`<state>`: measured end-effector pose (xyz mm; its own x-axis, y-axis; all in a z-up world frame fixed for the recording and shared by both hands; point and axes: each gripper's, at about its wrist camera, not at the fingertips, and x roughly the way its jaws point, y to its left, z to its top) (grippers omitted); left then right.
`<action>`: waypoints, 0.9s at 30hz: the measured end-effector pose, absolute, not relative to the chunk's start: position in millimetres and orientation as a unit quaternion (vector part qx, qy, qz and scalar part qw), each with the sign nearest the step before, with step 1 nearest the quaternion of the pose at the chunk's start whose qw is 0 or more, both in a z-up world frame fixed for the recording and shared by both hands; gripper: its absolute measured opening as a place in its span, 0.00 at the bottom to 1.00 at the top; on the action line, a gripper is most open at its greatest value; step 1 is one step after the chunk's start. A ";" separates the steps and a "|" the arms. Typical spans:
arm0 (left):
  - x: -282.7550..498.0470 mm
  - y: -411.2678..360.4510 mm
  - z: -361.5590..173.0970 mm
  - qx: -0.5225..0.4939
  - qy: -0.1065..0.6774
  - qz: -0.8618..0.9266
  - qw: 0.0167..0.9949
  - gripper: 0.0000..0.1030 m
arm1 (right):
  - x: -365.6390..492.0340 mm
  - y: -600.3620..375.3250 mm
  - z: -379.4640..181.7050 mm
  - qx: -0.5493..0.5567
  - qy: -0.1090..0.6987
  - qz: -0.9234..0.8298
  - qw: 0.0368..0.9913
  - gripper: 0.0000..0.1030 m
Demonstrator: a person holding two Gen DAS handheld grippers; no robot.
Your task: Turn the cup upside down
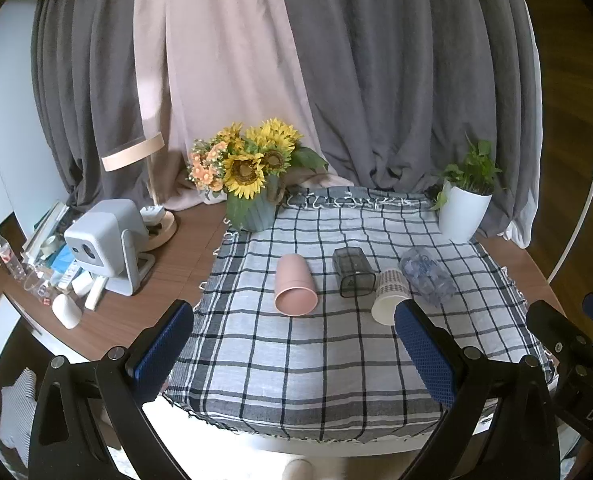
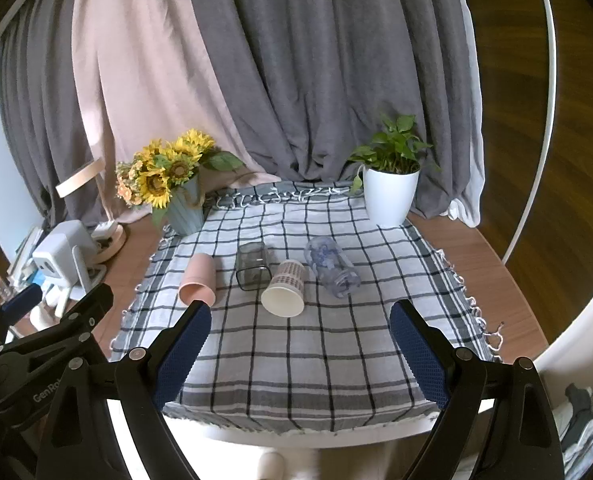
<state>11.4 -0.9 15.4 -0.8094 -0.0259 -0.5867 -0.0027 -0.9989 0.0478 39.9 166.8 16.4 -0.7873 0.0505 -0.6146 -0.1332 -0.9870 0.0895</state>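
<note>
Four cups on their sides in a row across the middle of the checked cloth (image 2: 328,344), mouths toward the cameras: pink cup (image 1: 294,285) at 9 o'clock of the row, then dark cup (image 1: 352,273), paper cup (image 1: 389,297), clear cup (image 1: 428,276) at 3 o'clock. Paper cup touching the dark cup's rim; close beside the clear cup, contact unclear.

Left gripper (image 1: 296,346) held low at the counter's (image 2: 492,276) near edge, released, blue pads wide apart, nothing between them, well short of the cups. Right gripper (image 2: 300,346) level beside it, likewise spread and empty, aimed at the paper cup.

Right view only: paper cup's whole white mouth, and the left gripper's black frame at 8 o'clock. Left view only: projector (image 1: 104,240), bottles and clutter at 9 o'clock, the right gripper's frame at 4 o'clock; its right pad hiding part of the paper cup's mouth.

Sunflowers (image 1: 252,168) at 11 o'clock of the cloth, potted plant (image 2: 392,184) at 1 o'clock, curtains (image 2: 296,80) behind.
</note>
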 end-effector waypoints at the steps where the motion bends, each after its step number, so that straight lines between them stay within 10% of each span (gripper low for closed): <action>1: 10.8 -0.5 15.6 0.309 -0.023 -0.951 0.006 1.00 | 39.8 166.7 16.4 -0.323 0.064 0.943 0.049 0.88; 27: 9.3 -0.8 13.9 0.307 -0.021 -0.951 0.006 1.00 | 33.5 165.6 14.7 -0.325 0.065 0.942 0.051 0.88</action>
